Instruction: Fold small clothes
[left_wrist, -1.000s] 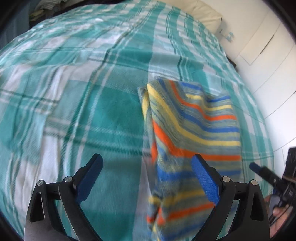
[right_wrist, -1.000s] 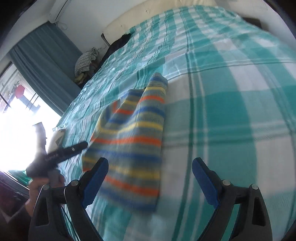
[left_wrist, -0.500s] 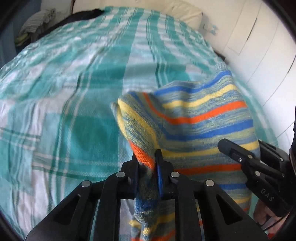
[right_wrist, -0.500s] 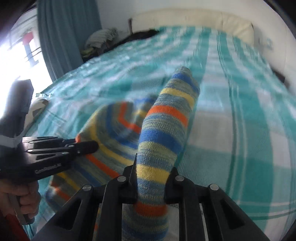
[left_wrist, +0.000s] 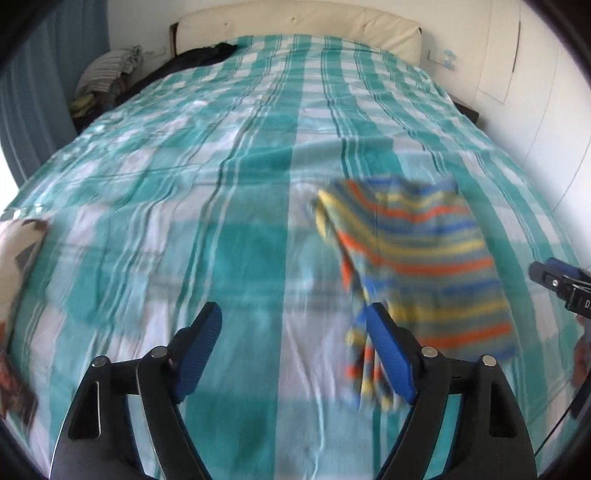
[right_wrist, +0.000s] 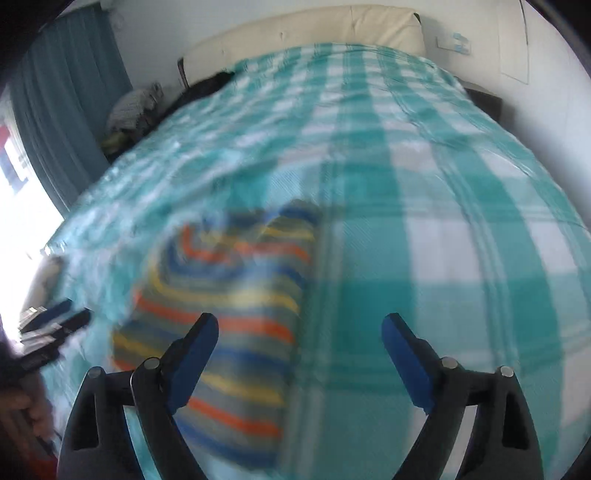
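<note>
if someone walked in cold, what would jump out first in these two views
The striped knit garment, orange, blue and yellow, lies on the teal plaid bedspread, right of centre in the left wrist view and left of centre in the right. Both the left gripper and right gripper are open, holding nothing, their blue fingers having just opened.

The only lettering that shows is a white "D" cut off by the picture's right edge on the black body of the right gripper (left_wrist: 565, 286) in the left wrist view; the rest of that marking cannot be read.
</note>
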